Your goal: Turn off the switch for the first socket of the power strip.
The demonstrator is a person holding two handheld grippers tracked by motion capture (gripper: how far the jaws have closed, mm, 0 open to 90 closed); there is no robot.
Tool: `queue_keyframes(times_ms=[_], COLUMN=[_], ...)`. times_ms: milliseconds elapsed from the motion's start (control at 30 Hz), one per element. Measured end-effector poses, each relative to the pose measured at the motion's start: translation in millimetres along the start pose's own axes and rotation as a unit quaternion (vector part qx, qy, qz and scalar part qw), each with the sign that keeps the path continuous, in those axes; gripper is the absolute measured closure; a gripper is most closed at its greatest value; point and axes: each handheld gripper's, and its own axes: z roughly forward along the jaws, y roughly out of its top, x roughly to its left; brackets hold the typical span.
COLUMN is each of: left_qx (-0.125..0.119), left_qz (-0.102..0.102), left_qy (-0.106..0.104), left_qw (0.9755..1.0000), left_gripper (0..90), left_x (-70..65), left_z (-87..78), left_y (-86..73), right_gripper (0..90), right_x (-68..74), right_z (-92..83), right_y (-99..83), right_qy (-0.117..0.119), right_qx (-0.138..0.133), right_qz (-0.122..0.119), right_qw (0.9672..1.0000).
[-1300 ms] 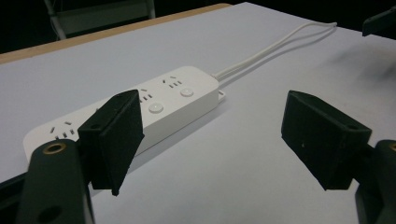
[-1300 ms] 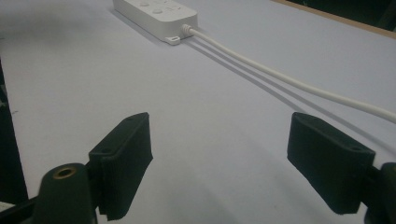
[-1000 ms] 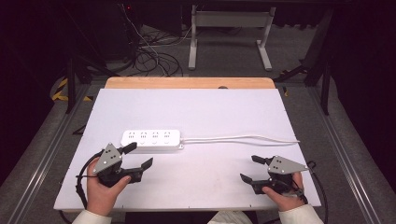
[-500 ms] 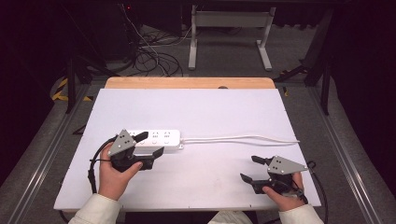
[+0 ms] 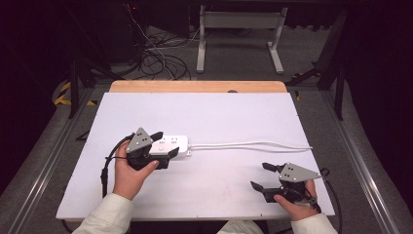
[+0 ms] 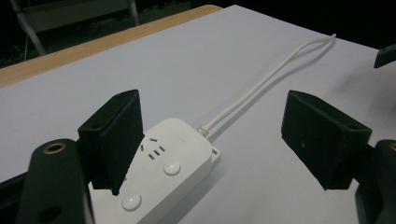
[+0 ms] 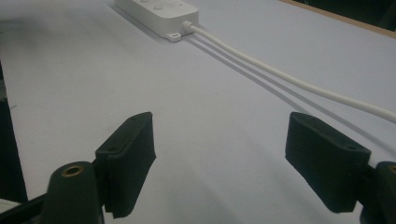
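A white power strip (image 5: 171, 145) lies flat on the white table top (image 5: 224, 114), and its white cable (image 5: 253, 144) runs off to the right. My left gripper (image 5: 165, 143) hovers over the strip's left part with its jaws wide apart. In the left gripper view one pad (image 6: 119, 140) stands above the power strip (image 6: 175, 156) and the other is off to the side of the cable (image 6: 266, 79); neither presses on it. My right gripper (image 5: 259, 176) rests open near the front right edge, with bare table between its jaws (image 7: 219, 154). From there the power strip (image 7: 156, 10) lies far ahead.
A strip of wooden table edge (image 5: 195, 87) runs along the back of the white top. Beyond it, dark floor holds tangled cables (image 5: 156, 53) and a grey metal stand (image 5: 238, 29). Metal rails (image 5: 363, 161) flank the table.
My left hand has moved forward and to the right, from the front left of the table to over the power strip. The right hand has stayed where it was.
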Motion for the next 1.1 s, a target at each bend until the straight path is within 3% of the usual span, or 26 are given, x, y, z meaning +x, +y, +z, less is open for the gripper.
queue_keyframes(times_ms=[167,533,633,767,867,900,933,1000,1033,1100], left_qx=[0.005,0.018,0.02,0.028,0.033,0.038,0.041,0.051,0.058,0.075], left_qz=[0.004,-0.016,-0.024,-0.018,-0.013,-0.01,-0.009,-0.003,-0.008,-0.01], left_qy=[0.002,0.003,0.001,0.007,0.012,0.015,0.02,0.03,0.027,0.026], left_qw=[1.0,0.9997,0.9995,0.9994,0.9993,0.9991,0.9989,0.9982,0.9979,0.9968], left_gripper=[23.4,27.1,28.1,31.2,38.3,46.3,46.3,62.8,62.8,77.4], left_x=[-0.1,8.1,10.0,11.9,14.7,15.8,16.6,18.8,19.2,21.0], left_z=[11.9,39.0,43.0,44.6,44.3,43.7,43.1,42.3,42.1,42.8], left_y=[3.4,3.4,2.3,0.5,-0.3,-0.5,-0.9,-1.4,-1.8,-3.6], right_gripper=[24.3,24.3,24.3,24.3,24.3,24.3,24.3,24.3,24.3,24.2], right_x=[0.0,-0.2,-0.5,-0.8,-0.6,-0.5,-0.5,-0.4,-0.4,-0.5], right_z=[-0.1,0.2,0.3,0.5,0.7,0.7,0.7,0.7,0.7,0.8], right_y=[-0.1,-0.4,-0.6,-0.8,-0.8,-0.7,-0.7,-0.7,-0.7,-0.8], right_qy=[0.002,0.003,0.004,0.005,0.006,0.006,0.006,0.006,0.006,0.007], right_qx=[0.0,0.001,0.0,0.001,0.001,0.001,0.001,0.001,0.001,0.001], right_qz=[-0.001,-0.001,-0.001,0.0,0.0,0.0,0.0,0.0,0.0,0.001], right_qw=[1.0,1.0,1.0,1.0,1.0,1.0,1.0,1.0,1.0,1.0])
